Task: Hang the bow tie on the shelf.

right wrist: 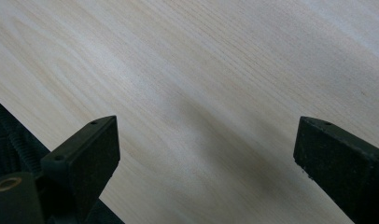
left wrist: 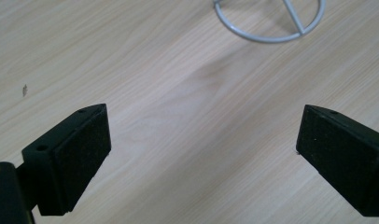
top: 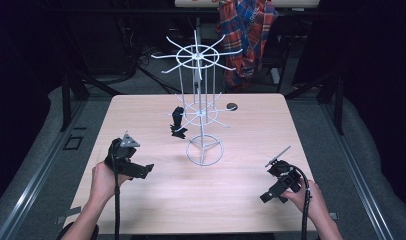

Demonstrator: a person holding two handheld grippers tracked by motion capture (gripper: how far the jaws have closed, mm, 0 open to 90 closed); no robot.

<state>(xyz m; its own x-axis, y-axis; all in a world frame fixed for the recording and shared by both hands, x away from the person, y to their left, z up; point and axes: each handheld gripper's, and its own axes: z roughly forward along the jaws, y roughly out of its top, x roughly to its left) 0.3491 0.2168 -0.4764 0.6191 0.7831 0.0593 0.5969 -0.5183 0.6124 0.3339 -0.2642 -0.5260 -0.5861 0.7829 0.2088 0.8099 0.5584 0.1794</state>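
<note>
The black item hangs from 1 arm of the lower tier of the white wire rack, on the rack's left side as the high view shows it, its lower end close to the table; whether that end touches the wood cannot be told. Its long axis runs roughly vertical, hanging down from the hook. The rack stands at the centre of the table on a ring base, with a second tier of hooks above.

The left gripper is the nearer of the 2. The item lies ahead of it and to its right, farther up the table, with bare wood between. Its jaws are spread wide with nothing between them, and the left gripper view looks past them to the ring base.

The right gripper rests near the table's right front corner, well apart from the rack, jaws likewise spread and empty over bare wood.

Judgement: a reach for the item falls to the left gripper, travelling forward and rightward, with the jaws set across the vertical axis.
</note>
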